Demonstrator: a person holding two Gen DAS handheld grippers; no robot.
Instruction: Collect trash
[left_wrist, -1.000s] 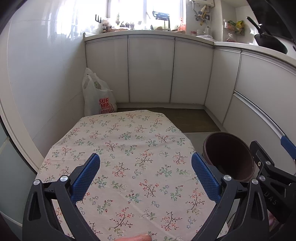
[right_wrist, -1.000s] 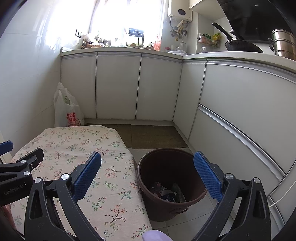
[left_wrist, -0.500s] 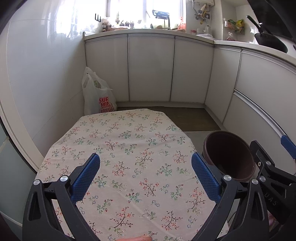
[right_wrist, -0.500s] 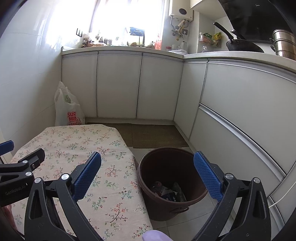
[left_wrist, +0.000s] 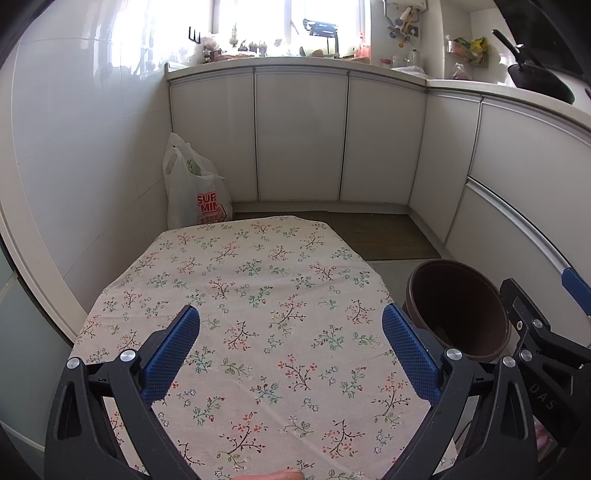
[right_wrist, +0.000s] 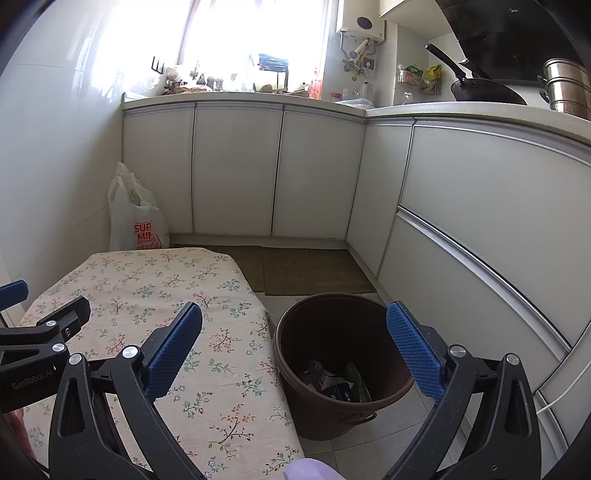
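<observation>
Trash is lying at the bottom of the brown bin, dark crumpled pieces with a small box among them, and that bin serves as the landmark for everything else. Standing on the tiled floor, the bin is touching or just beside the edge of the table with the floral cloth. No loose trash is showing on the cloth in either view, so by my judgement the collecting is sitting at its end, or between items.

Both tools are hovering empty. The left gripper is hanging over the cloth, to the left of the bin, with its blue pads spread wide and nothing between them. The right gripper is hanging above the bin's near-left rim, straddling the table edge, fingers equally far apart and holding nothing.

Any next move is calling for a search first: finding a further piece beyond the bin, since none is visible here. The white plastic bag standing past the table's far end, well apart from the bin, looks like a possible candidate, though I cannot tell.
</observation>
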